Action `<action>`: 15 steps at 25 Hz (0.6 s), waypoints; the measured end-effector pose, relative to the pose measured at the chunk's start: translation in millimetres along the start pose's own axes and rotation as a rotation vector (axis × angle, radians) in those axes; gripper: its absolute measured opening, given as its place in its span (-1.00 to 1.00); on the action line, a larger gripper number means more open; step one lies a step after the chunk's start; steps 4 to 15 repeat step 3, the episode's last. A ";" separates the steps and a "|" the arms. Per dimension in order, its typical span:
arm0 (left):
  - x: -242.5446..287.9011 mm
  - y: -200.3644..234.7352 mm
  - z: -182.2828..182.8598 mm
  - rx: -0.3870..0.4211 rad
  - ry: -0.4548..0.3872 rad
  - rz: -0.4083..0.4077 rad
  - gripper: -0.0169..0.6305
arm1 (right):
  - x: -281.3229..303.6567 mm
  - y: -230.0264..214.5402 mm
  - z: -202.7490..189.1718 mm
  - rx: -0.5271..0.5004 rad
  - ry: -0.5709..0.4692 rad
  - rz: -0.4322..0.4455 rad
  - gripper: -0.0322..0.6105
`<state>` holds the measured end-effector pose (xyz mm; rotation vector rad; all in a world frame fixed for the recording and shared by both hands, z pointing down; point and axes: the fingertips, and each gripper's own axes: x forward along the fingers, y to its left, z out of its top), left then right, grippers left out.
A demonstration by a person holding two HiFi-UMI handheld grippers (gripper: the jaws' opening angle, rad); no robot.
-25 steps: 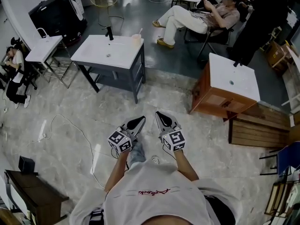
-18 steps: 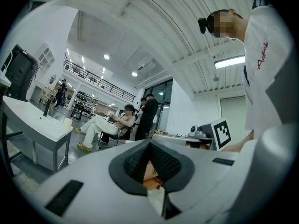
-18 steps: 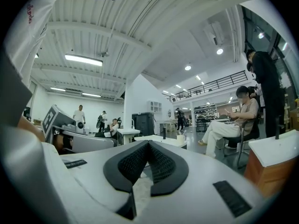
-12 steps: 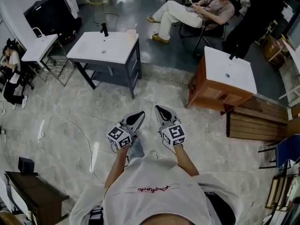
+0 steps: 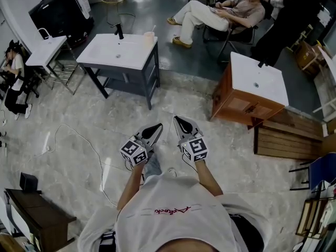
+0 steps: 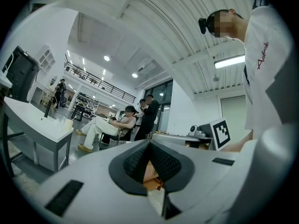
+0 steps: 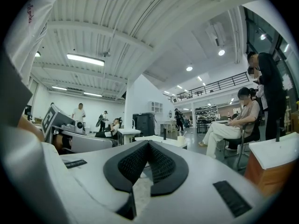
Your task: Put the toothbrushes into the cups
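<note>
While the left gripper (image 5: 157,126) and right gripper (image 5: 177,119) are hanging closed, empty, the cup (image 5: 149,37) is standing far ahead.

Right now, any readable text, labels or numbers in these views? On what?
Red script on the white shirt: too small and blurred to read.
Left marker cube, right marker cube: black-and-white square patterns only, no letters or digits.
Nothing else readable in any view.

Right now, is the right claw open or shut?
Shut: in the right gripper view the right claw has its tips touching, nothing between them.
</note>
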<state>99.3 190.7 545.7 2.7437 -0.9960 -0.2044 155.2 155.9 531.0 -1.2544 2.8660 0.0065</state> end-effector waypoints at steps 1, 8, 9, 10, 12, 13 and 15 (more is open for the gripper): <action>0.3 0.0 -0.4 -0.001 0.000 0.000 -0.91 | 0.1 -0.4 -0.1 0.001 0.000 0.000 -0.79; 0.8 -0.1 -0.7 -0.002 0.001 -0.001 -0.91 | 0.5 -1.4 0.0 0.002 -0.001 -0.002 -0.80; 0.8 -0.1 -0.7 -0.002 0.001 -0.001 -0.91 | 0.5 -1.4 0.0 0.002 -0.001 -0.002 -0.80; 0.8 -0.1 -0.7 -0.002 0.001 -0.001 -0.91 | 0.5 -1.4 0.0 0.002 -0.001 -0.002 -0.80; 0.8 -0.1 -0.7 -0.002 0.001 -0.001 -0.91 | 0.5 -1.4 0.0 0.002 -0.001 -0.002 -0.80; 0.8 -0.1 -0.7 -0.002 0.001 -0.001 -0.91 | 0.5 -1.4 0.0 0.002 -0.001 -0.002 -0.80; 0.8 -0.1 -0.7 -0.002 0.001 -0.001 -0.91 | 0.5 -1.4 0.0 0.002 -0.001 -0.002 -0.80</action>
